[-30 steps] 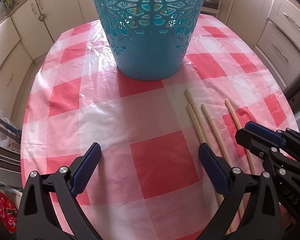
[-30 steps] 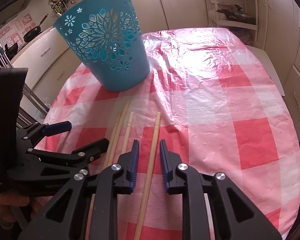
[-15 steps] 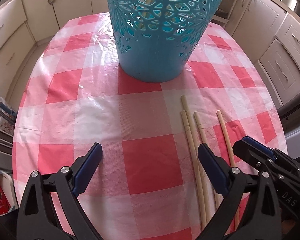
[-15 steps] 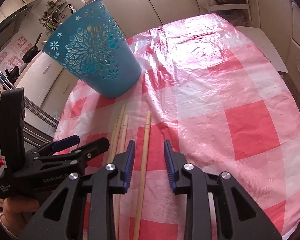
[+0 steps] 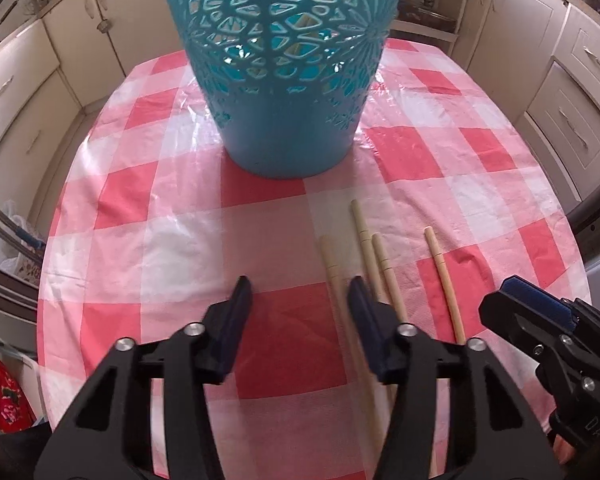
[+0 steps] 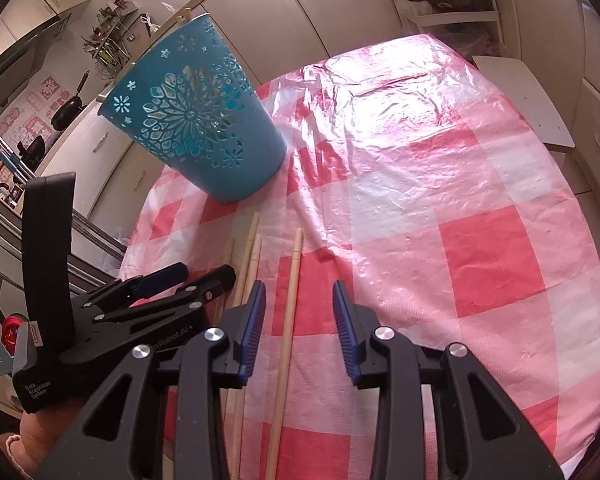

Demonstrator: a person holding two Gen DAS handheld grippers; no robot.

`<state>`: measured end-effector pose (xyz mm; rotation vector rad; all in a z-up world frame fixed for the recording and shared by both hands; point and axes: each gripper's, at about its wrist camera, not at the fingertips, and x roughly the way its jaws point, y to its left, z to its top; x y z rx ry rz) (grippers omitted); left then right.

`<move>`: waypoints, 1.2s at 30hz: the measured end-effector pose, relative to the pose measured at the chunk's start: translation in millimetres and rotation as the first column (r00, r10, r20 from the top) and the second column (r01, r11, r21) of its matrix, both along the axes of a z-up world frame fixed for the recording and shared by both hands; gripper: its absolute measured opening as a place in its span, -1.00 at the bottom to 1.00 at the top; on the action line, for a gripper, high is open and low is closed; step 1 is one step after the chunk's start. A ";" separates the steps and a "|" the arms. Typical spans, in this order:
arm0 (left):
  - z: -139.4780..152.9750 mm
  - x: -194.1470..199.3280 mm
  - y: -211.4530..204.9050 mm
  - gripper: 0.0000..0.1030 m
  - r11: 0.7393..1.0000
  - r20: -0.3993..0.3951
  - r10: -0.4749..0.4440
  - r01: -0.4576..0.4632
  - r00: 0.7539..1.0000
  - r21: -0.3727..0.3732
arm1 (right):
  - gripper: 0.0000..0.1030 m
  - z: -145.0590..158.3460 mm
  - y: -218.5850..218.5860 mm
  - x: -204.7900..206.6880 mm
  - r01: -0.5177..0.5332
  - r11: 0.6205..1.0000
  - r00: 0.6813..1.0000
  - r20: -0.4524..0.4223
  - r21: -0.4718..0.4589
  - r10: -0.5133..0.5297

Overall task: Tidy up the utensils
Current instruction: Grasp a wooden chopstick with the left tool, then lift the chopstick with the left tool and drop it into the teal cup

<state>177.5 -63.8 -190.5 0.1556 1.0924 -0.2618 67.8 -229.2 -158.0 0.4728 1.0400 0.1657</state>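
Note:
Several wooden chopsticks [image 5: 384,264] lie side by side on the red-and-white checked tablecloth [image 5: 148,208], in front of a blue cut-out basket [image 5: 288,80]. My left gripper [image 5: 296,300] is open and empty; the leftmost chopstick [image 5: 334,276] runs between its fingers, by the right one. My right gripper [image 6: 299,300] is open and straddles the rightmost chopstick [image 6: 290,300], apart from it. The basket [image 6: 196,128] stands beyond. Each gripper shows in the other's view: the right one [image 5: 540,312] and the left one [image 6: 180,284].
Cream kitchen cabinets [image 5: 28,92] ring the oval table. The table edge [image 6: 596,320] curves close on the right. A shelf rack [image 6: 452,0] stands behind the table. A red item [image 5: 0,396] sits low at the left.
My left gripper's fingers have closed partway and shifted right, over the leftmost chopstick. My right gripper's fingers have opened wider around the rightmost chopstick.

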 end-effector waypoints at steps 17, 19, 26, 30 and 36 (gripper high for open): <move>-0.4 11.3 18.0 -0.88 0.988 -0.005 -0.155 0.155 0.988 -0.021 | -0.44 -5.0 35.5 19.3 -0.086 0.984 0.996 0.001 -0.156 0.087; -1.1 11.4 22.6 -0.89 0.986 0.002 -0.158 0.158 0.987 -0.048 | -0.50 -8.4 37.2 22.9 -0.084 0.979 0.996 -0.013 -0.187 0.083; -2.1 13.9 33.6 -0.90 0.982 -0.002 -0.146 0.145 0.989 -0.119 | -0.81 -13.1 54.8 36.1 -0.156 0.936 0.988 -0.041 -0.316 0.151; 0.7 12.2 41.0 -0.90 0.981 -0.001 -0.132 0.131 0.991 -0.144 | -0.88 -11.8 69.3 46.7 -0.291 0.881 0.956 -0.085 -0.373 0.280; 17.4 7.2 49.0 -0.90 0.980 0.077 -0.115 0.126 0.990 -0.156 | -0.88 -14.5 55.2 43.3 -0.336 0.892 0.941 -0.075 -0.303 0.330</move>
